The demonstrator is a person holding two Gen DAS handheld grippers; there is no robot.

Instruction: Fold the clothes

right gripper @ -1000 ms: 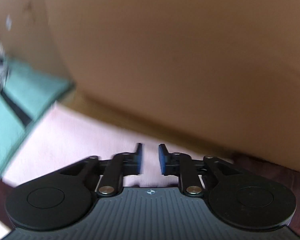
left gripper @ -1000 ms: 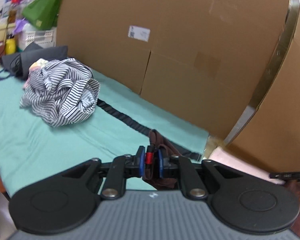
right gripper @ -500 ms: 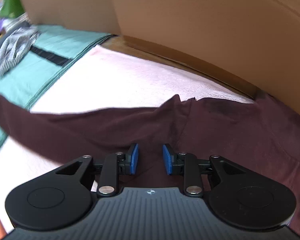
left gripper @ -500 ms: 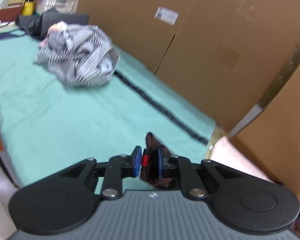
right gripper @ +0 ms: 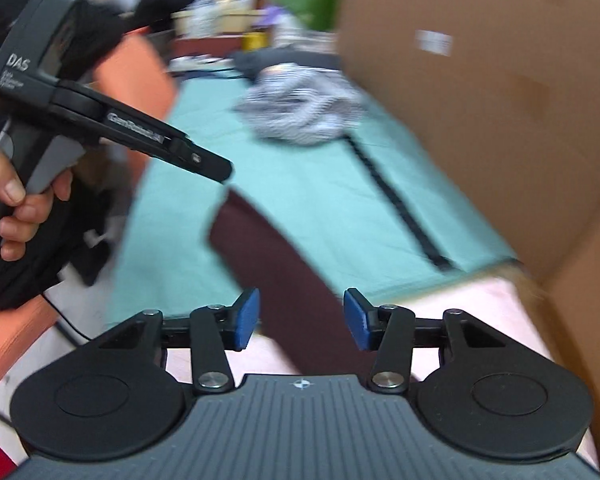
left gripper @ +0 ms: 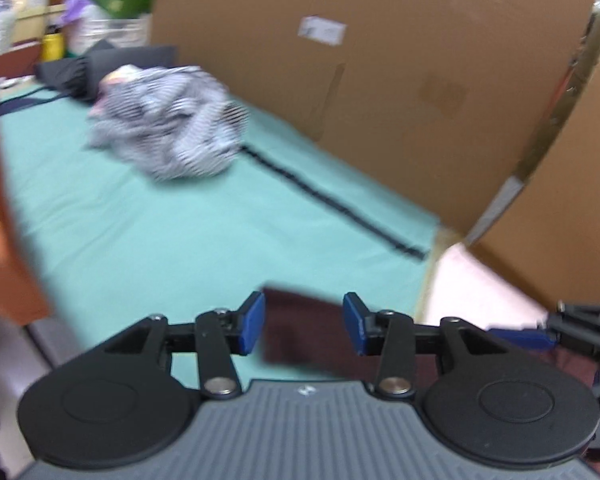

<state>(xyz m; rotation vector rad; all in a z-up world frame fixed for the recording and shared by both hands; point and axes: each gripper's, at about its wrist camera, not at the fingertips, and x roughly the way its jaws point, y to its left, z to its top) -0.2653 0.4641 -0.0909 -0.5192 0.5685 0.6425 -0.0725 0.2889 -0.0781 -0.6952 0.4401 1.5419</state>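
Observation:
A dark maroon garment (right gripper: 284,280) lies in a long strip from the pink towel (right gripper: 480,304) onto the teal cloth (right gripper: 300,208). My left gripper (left gripper: 304,326) hangs over the strip's far end (left gripper: 300,336). Its jaws are opening, with the cloth between the blue pads but not pressed. In the right wrist view the left gripper (right gripper: 220,170) shows from the side, held by a hand (right gripper: 16,196). My right gripper (right gripper: 302,322) is also opening, and the maroon strip runs under its gap untouched. One of its fingers (left gripper: 516,336) shows at the left view's right edge.
A crumpled striped garment (left gripper: 168,136) and a dark folded one (left gripper: 100,64) lie further along the teal cloth. Tall cardboard boxes (left gripper: 380,100) wall the far side. Cluttered shelves (left gripper: 40,20) stand at the back. An orange sleeve (right gripper: 140,68) is at the left.
The left gripper, shut on the maroon cloth before, has spread its pads and let go. The right gripper has swung round toward the teal cloth and opened wider.

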